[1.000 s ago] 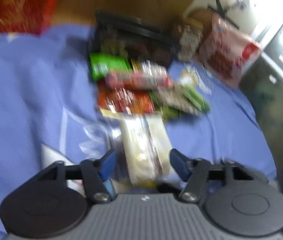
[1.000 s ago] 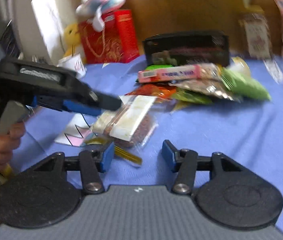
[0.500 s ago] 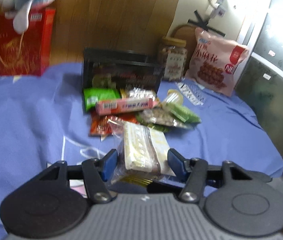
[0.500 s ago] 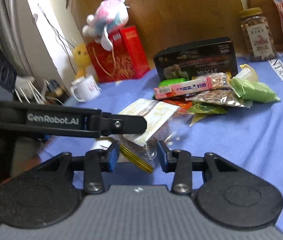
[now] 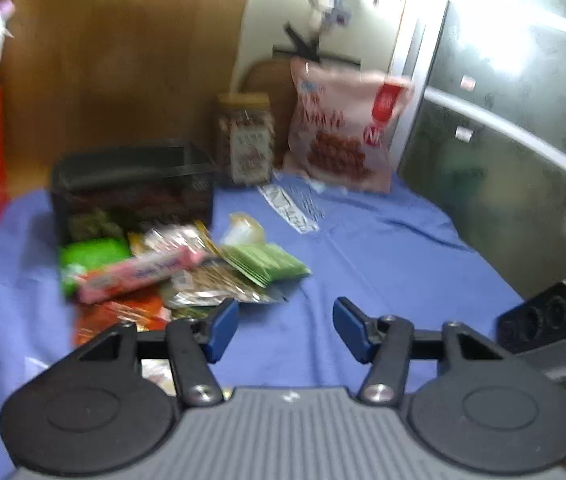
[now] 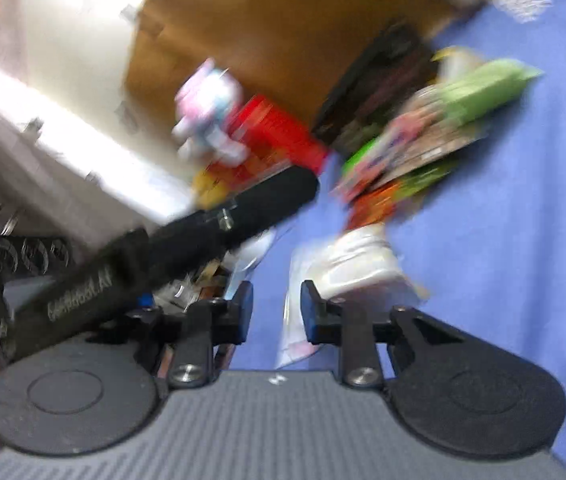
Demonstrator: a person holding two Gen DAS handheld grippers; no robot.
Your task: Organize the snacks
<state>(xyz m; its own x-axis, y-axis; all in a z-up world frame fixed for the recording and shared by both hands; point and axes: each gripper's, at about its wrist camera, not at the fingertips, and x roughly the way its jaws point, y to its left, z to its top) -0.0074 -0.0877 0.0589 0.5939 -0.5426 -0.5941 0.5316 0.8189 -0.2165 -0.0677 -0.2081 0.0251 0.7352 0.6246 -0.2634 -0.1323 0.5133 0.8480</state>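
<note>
On the blue cloth (image 5: 383, 248), a snack pile (image 5: 171, 272) is seen in both views. Only the left wrist view shows a jar (image 5: 247, 140) and a pink bag (image 5: 343, 128), print illegible. Only the blurred right wrist view shows a clear-wrapped white packet (image 6: 359, 260) just ahead of the right gripper (image 6: 277, 306), whose narrowly parted jaws have just been closing; contact cannot be told. The left gripper (image 5: 286, 326) is open, empty. "AI" is readable on its body.

My right hand-held gripper (image 6: 276, 307), jaws just narrowing with nothing clearly between, tilts over the blue cloth (image 6: 503, 240); a white packet (image 6: 359, 260) lies just beyond.
</note>
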